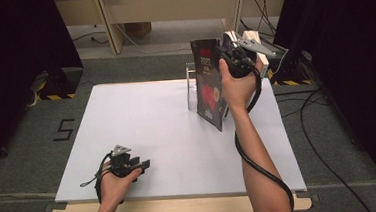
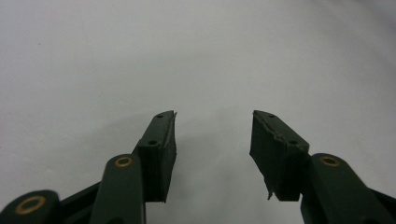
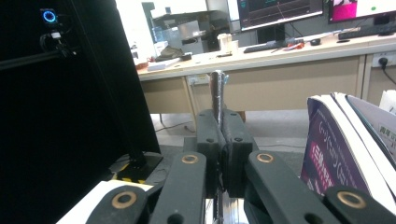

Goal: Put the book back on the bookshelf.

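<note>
The thin black book with a red-and-white cover (image 1: 208, 82) hangs upright above the far right part of the white table (image 1: 142, 129), just in front of a clear acrylic book stand (image 1: 191, 85) where other purple-and-white books (image 3: 341, 154) lean. The right gripper (image 1: 233, 57) holds it by its upper edge; in the right gripper view its jaws are clenched tight on the book's thin edge (image 3: 216, 98), which rises between the pads. Judging by this, the step in hand is carrying the book between the stand and the table; whether it is coming out or going in cannot be told. The next move calls for keeping the book vertical and clear of the stand's wall. The left gripper (image 1: 142, 164) rests near the front left edge, its jaws spread wide over bare table, grasping nothing.
</note>
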The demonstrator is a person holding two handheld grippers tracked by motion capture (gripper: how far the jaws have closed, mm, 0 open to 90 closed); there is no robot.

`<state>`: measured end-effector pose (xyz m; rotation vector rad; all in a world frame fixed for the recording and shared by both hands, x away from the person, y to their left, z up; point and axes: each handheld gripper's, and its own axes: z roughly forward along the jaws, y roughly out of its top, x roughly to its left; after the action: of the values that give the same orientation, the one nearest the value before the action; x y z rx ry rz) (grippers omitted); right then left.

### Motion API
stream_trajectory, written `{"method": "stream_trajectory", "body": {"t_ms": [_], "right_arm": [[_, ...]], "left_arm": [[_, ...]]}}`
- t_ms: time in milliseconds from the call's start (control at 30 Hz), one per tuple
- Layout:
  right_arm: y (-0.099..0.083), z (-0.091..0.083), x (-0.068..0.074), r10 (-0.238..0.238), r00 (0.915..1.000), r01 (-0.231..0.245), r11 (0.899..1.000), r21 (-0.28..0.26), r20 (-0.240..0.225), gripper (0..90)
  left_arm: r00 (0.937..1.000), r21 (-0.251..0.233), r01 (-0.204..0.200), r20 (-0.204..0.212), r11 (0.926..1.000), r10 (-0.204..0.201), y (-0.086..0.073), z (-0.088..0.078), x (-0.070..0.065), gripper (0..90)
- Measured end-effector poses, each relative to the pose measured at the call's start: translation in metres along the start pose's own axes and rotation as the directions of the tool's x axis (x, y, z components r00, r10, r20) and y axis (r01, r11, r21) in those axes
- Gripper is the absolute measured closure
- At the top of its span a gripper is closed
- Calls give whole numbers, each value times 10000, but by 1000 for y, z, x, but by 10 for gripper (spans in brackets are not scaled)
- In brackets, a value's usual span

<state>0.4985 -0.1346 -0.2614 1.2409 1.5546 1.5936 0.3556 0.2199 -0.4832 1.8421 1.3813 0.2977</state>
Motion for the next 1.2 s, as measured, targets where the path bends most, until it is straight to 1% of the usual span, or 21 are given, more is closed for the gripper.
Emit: {"method": "stream_trajectory", "body": {"t_ms": [167, 233, 400, 500, 567, 700, 833, 1000, 1033, 1100, 1167, 1200], "right_arm": [[2, 8, 0, -12, 10000, 12, 10000, -71, 26, 877], [2, 11, 0, 64, 10000, -64, 9999, -114, 20, 877], [3, 20, -1, -7, 10000, 8, 9997, -232, 58, 877], [3, 26, 0, -51, 9999, 54, 9996, -269, 105, 877], [3, 29, 1, -83, 9998, 88, 9995, -294, 161, 877], [5, 34, 1, -200, 9995, 209, 9991, -367, 250, 877], [5, 38, 0, -127, 9993, 141, 9990, -422, 346, 876], [2, 44, -3, -253, 9980, 273, 9990, -349, 581, 876], [0, 45, -3, -216, 9980, 235, 9992, -317, 588, 875], [-3, 45, -3, -318, 9976, 346, 9985, -433, 618, 875], [-4, 42, -3, -510, 9954, 545, 9976, -428, 806, 873], [-6, 40, -3, -573, 9950, 613, 9970, -475, 820, 873]], "left_arm": [[10000, 78, 28, 4, 10000, -28, 0, 0, 1, 498], [10000, 20, 2, -1, 10000, -2, -1, 1, 1, 499], [10000, 94, -50, -11, 9999, 50, -1, 1, 0, 499], [10000, 42, -48, 9, 10000, 47, -1, 1, 1, 499], [10000, -2, -4, 11, 10000, 4, -1, 1, 1, 500], [10000, 82, -34, 29, 10000, 34, -1, 1, 2, 499], [10000, 30, -11, 18, 10000, 11, -1, 2, 2, 501], [10000, 36, -40, 15, 10000, 40, -1, 2, 2, 502], [10000, 66, -37, -11, 10000, 38, -1, 2, 2, 503], [10000, 52, -38, -4, 10000, 38, -1, 2, 3, 503], [10000, 45, 12, 5, 10000, -12, -2, 2, 3, 503], [10000, 40, 35, 3, 10000, -35, -2, 2, 4, 503]]}}
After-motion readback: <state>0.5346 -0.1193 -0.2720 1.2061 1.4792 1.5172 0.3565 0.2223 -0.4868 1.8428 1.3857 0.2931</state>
